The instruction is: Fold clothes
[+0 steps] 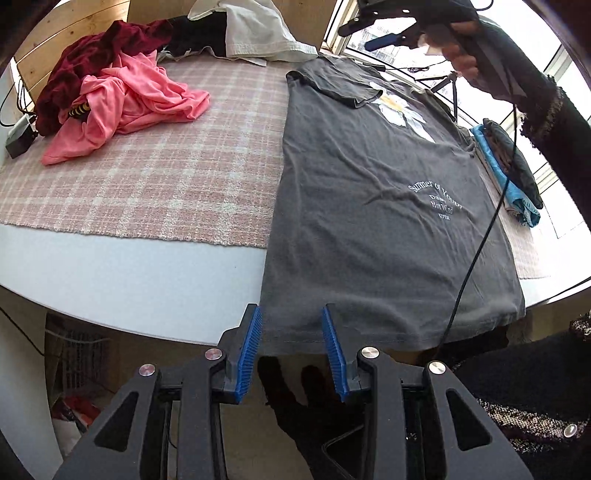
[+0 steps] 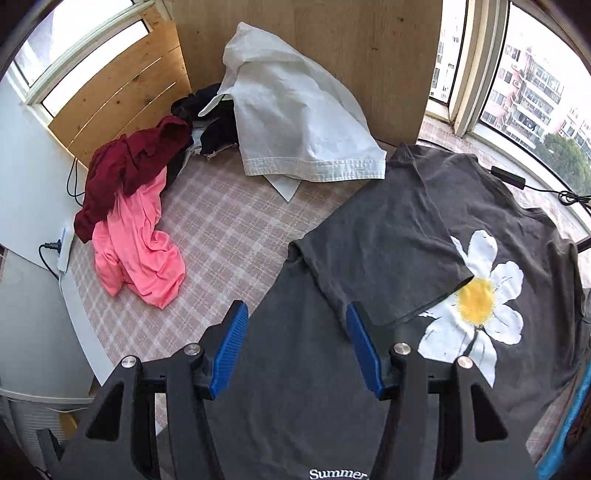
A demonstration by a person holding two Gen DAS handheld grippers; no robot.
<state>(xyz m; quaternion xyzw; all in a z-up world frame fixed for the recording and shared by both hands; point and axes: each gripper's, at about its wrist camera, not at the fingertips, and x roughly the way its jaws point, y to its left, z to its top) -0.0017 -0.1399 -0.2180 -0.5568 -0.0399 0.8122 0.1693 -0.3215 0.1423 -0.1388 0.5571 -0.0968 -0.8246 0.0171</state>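
A grey T-shirt (image 1: 369, 229) with a white daisy print (image 2: 480, 295) and white lettering lies flat on the table, its hem hanging over the near edge. One sleeve (image 2: 384, 251) is folded inward across the chest. My left gripper (image 1: 291, 314) hovers open over the hem's left corner, and its blue pads (image 1: 251, 350) do not press on the cloth. My right gripper (image 2: 295, 308) stands open above the folded sleeve's edge with nothing between its fingers. In the left wrist view the right gripper (image 1: 360, 35) is held by a hand high over the shirt's far end.
A pile of pink (image 1: 125, 107), maroon (image 1: 92, 62), black and white (image 2: 295, 122) garments lies at the table's far left on the plaid cloth (image 1: 166, 177). Folded blue and dark clothes (image 1: 513, 173) sit right of the shirt. A black cable (image 1: 476, 251) hangs across the shirt.
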